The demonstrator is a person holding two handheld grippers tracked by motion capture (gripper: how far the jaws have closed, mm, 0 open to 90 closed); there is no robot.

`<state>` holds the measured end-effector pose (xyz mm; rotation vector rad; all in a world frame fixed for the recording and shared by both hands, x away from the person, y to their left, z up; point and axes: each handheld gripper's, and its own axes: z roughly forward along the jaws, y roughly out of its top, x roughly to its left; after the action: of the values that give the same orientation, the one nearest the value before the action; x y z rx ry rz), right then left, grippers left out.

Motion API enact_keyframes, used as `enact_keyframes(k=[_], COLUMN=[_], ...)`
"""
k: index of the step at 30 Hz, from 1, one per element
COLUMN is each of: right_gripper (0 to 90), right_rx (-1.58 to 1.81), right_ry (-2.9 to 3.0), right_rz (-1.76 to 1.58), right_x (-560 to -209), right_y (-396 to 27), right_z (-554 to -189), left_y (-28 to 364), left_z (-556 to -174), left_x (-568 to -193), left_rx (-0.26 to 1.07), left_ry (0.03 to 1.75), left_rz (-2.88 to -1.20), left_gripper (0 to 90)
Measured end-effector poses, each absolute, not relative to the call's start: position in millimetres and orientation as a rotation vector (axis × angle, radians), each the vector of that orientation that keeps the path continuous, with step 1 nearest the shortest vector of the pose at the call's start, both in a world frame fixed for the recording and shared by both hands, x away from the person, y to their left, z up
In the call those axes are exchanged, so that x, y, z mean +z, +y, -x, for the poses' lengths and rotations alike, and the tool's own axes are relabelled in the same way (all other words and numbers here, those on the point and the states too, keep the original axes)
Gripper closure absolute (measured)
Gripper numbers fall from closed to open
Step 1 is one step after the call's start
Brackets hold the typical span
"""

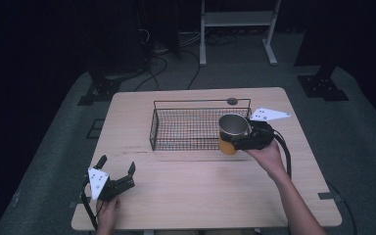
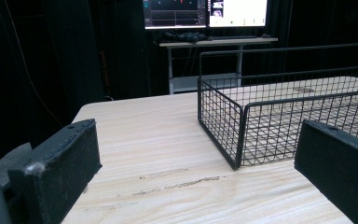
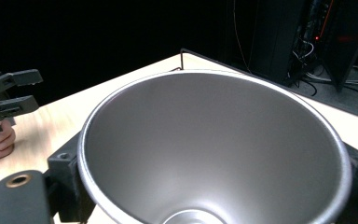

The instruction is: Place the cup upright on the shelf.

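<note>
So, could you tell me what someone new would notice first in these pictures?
Most striking is the orange cup with a shiny metal inside, clamped by the right tongs at the near right corner of the black wire basket; whether it rests on the table or hangs above it is hard to tell. The basket sits mid-table toward the far edge. The left tongs wait open near the front left of the wooden table, holding nothing.

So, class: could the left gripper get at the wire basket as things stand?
Probably yes. The left gripper has its jaws open and holds nothing, and only bare table lies between it and the wire basket.
</note>
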<state>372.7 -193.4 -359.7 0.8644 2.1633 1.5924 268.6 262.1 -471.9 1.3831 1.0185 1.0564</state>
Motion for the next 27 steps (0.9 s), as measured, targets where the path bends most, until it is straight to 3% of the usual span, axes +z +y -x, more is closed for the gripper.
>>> enact_keyframes(k=[12,27], right_gripper=[11.7,11.7], right_rx=[1.537,1.504], right_ry=[2.183,2.217], right_rz=[-0.818,-0.840], right_x=[-333,-337], right_y=[-175,-166], right_z=[-396,-437], left_y=[262,263], left_z=[-269,-269], left_x=[-472,-472], left_rx=[1.054,1.049], left_ry=[1.017,1.018], left_rz=[-1.382,-1.380], left_gripper=[0.0,0.0])
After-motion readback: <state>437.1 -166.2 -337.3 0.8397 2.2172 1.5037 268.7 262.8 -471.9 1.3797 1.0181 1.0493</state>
